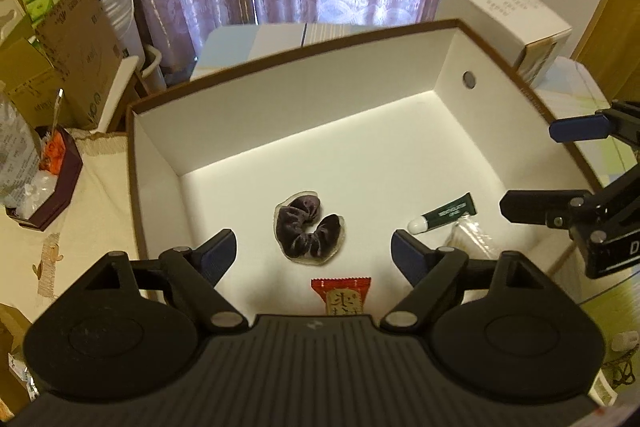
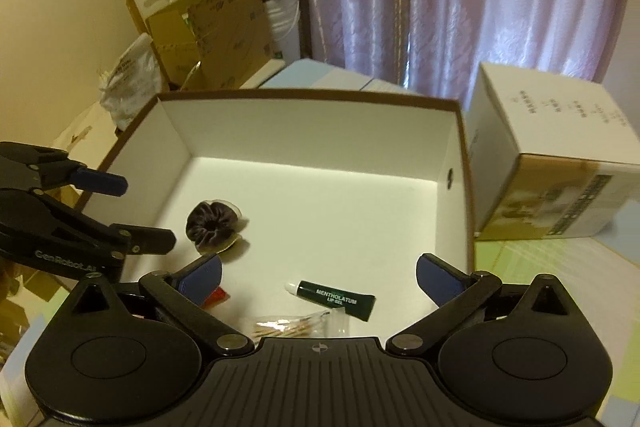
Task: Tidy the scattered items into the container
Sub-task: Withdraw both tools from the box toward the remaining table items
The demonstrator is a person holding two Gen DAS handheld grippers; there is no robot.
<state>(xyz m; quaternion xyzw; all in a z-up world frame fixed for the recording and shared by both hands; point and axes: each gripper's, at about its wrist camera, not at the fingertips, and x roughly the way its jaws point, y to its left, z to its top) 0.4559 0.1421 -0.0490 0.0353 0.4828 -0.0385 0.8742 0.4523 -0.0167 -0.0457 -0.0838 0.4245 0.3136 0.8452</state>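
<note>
Mostly done; scrunchie [image 1: 309, 233], lip gel tube [image 1: 444, 215], red snack packet [image 1: 341, 297], swab bag [image 2: 298, 325] inside box [image 1: 280, 99]; left gripper [image 1: 314, 253] at 6 o'clock, right gripper [image 2: 318, 277] at 3 o'clock, both spread, empty.

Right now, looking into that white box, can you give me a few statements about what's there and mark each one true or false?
1. A dark velvet scrunchie lies on the floor of the box. True.
2. The left gripper is clamped on the scrunchie. False: its jaws are spread wide and hold nothing.
3. A green Mentholatum lip gel tube lies inside the box. True.
4. The right gripper holds the red snack packet. False: it is open and empty; the packet lies in the box.
5. The clear bag of small sticks sits outside the box on the table. False: it lies inside, next to the tube.
</note>
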